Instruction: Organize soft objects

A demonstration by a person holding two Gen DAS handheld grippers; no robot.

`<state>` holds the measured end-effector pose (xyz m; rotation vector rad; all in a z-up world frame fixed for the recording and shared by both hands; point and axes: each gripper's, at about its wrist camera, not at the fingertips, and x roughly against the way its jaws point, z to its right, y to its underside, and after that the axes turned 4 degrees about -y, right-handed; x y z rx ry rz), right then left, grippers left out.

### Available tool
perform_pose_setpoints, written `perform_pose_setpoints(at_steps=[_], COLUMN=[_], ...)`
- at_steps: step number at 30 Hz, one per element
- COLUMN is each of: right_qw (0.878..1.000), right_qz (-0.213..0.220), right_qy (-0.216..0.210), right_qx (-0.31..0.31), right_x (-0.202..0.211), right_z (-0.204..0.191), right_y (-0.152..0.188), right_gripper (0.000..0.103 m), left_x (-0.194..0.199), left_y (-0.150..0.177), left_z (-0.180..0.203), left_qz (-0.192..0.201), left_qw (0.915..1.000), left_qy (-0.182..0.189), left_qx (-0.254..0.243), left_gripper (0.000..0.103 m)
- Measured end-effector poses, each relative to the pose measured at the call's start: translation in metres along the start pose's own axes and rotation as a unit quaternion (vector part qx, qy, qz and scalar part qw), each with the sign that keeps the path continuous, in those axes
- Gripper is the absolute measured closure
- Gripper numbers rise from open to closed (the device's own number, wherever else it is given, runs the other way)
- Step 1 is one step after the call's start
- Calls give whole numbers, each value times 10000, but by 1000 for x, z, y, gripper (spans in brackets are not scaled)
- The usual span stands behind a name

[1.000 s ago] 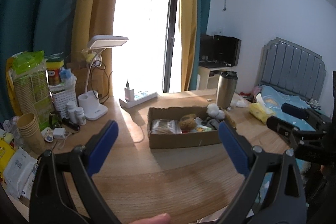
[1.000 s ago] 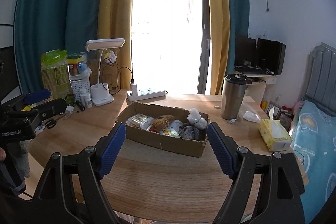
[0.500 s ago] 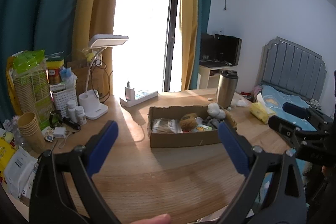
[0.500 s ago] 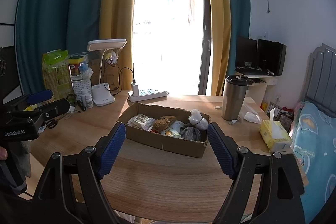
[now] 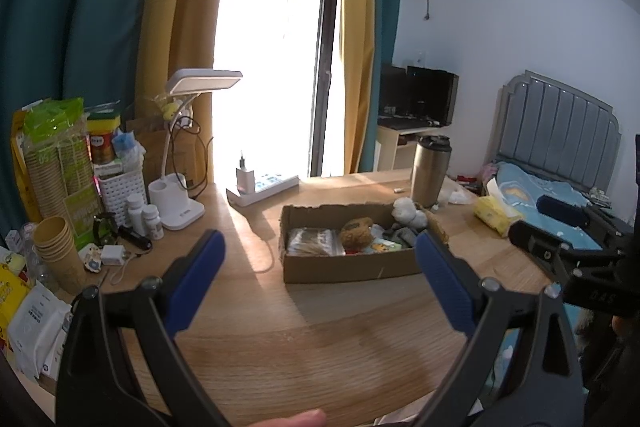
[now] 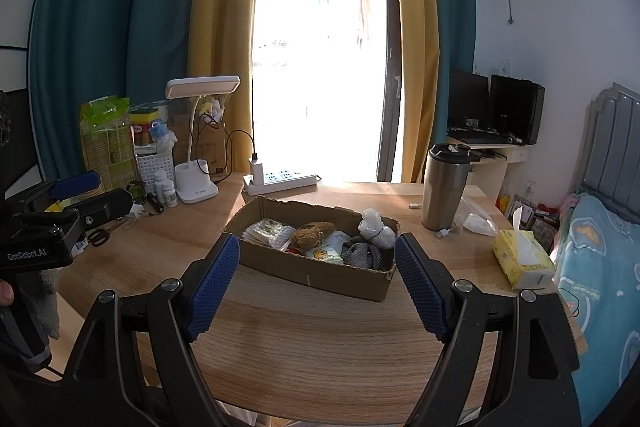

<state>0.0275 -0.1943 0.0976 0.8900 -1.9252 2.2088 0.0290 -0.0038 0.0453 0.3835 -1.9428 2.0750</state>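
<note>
Left gripper [image 5: 320,275]: fingers spread wide apart, nothing between the blue pads, held over the near edge of the desk [image 5: 300,347] and facing the box.
Right gripper [image 6: 316,275]: also spread wide with nothing held, over the near edge, its blue pads on either side of the box's near wall in its own view.
Cardboard box [image 6: 320,273]: shallow and open-topped, lying on the middle of the desk with torn upper edges.
Box contents, left end: a flat clear packet [image 6: 267,231] of pale, patterned items against the left wall.
Box contents, middle: a brown fuzzy soft toy [image 6: 312,234], with a small yellow-printed packet [image 6: 326,254] lying just in front of it.
Box contents, right end: a grey knitted bundle [image 6: 366,255] in the near right corner, and a white crinkled bundle [image 6: 376,230] behind it, rising above the rim.
Right edge of desk: a yellow tissue pack [image 6: 522,259] with a sheet sticking up.
Far right of desk: an upright steel tumbler [image 6: 445,187] with a dark lid, beyond the box.
Far edge, centre: a white power strip [image 6: 282,181] with a charger plugged in.
Far left corner: a white desk lamp [image 6: 198,143], small white bottles [image 6: 166,189], a white slotted basket [image 5: 122,189] holding jars and packets, and a stack of paper cups [image 5: 54,247].
</note>
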Motion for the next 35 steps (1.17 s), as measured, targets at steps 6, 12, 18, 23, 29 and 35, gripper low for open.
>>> perform_pose_setpoints(at_steps=[6, 12, 18, 23, 29, 35], right_qw=[10000, 10000, 10000, 10000, 10000, 9999], right_qz=[-2, -9, -15, 3, -20, -99], right_qy=[11, 8, 7, 39, 39, 38], right_qx=[3, 3, -8, -31, -10, -41], right_x=[0, 0, 0, -1, -2, -6], right_z=[1, 2, 3, 4, 3, 3], right_y=[0, -1, -1, 1, 2, 3], right_gripper=[20, 20, 20, 20, 20, 20], left_x=[0, 0, 0, 0, -1, -4], left_y=[0, -1, -1, -1, -1, 0], left_z=[0, 0, 0, -1, 0, 2], left_qz=[4, -5, -3, 8, -14, -57], left_qw=[10000, 10000, 10000, 10000, 10000, 9999], left_qy=[9, -6, -12, -40, -9, -70], left_qx=[5, 25, 27, 53, 5, -89], left_gripper=[6, 6, 6, 6, 6, 5])
